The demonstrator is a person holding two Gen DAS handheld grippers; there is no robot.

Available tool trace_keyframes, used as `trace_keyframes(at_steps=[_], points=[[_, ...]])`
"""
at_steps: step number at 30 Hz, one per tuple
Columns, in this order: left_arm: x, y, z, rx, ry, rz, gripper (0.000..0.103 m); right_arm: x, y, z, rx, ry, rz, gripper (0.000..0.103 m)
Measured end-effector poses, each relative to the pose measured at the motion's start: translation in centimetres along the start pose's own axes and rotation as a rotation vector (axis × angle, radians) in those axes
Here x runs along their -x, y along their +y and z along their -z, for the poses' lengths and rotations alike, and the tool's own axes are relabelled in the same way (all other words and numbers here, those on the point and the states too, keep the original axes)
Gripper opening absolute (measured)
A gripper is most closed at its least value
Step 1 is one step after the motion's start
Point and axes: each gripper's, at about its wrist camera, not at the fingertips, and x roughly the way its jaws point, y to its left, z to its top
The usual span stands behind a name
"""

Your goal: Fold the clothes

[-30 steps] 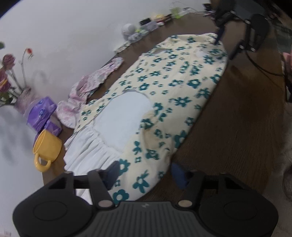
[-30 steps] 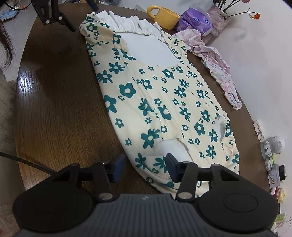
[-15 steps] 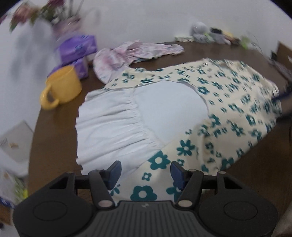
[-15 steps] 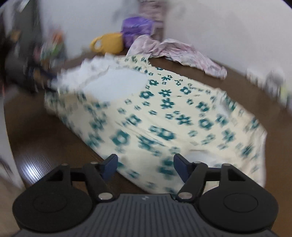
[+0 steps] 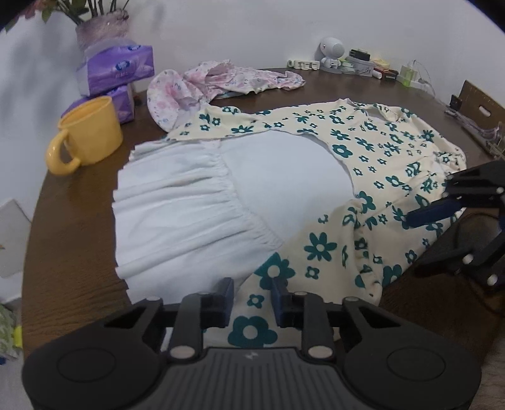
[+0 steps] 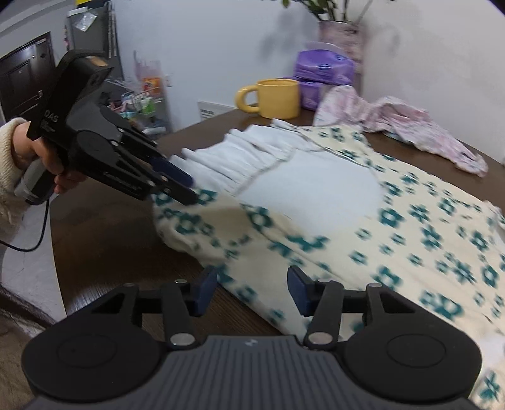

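A cream dress with teal flowers (image 5: 378, 164) and a white gathered part (image 5: 189, 214) lies flat on the brown table (image 5: 72, 220). My left gripper (image 5: 252, 296) is at its near hem, jaws closing, with the cloth pinched between them. The right wrist view shows that gripper (image 6: 191, 189) at the left, biting the dress (image 6: 347, 227) at its edge. My right gripper (image 6: 252, 293) is over the same near edge further along; its jaws are closing too, but cloth lies between pads that stand apart. It also shows in the left wrist view (image 5: 442, 227).
At the table's far side stand a yellow mug (image 5: 91, 132), purple tissue packs (image 5: 116, 69), a vase (image 5: 101, 30) and a crumpled pink garment (image 5: 221, 82). Small items (image 5: 347, 60) line the wall. A person's hand (image 6: 28, 151) holds the left gripper.
Both grippers swung from the dress's ends round to its near long edge. The left jaws narrowed onto the hem. The right jaws widened, then narrowed a little.
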Motion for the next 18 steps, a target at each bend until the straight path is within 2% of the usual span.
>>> trace_keyframes(at_steps=[2, 8, 13, 15, 18], points=[[-0.1, 0.1, 0.1, -0.013, -0.009, 0.02, 0.003, -0.8, 0.4, -0.5, 0.0, -0.001, -0.006, 0.051], [0.4, 0.0, 0.0, -0.035, -0.065, 0.009, 0.0, -1.9, 1.1, -1.3, -0.01, -0.008, -0.007, 0.051], [0.6, 0.6, -0.2, -0.013, -0.111, -0.025, 0.0, -1.6, 2.5, -2.0, 0.061, -0.035, -0.03, 0.051], [0.5, 0.7, -0.3, 0.0, -0.122, -0.041, 0.0, -1.9, 3.0, -2.4, 0.096, -0.034, -0.031, 0.04], [0.2, 0.8, -0.2, 0.022, -0.127, -0.049, 0.0, -2.6, 3.3, -2.8, 0.13, -0.04, -0.035, 0.031]])
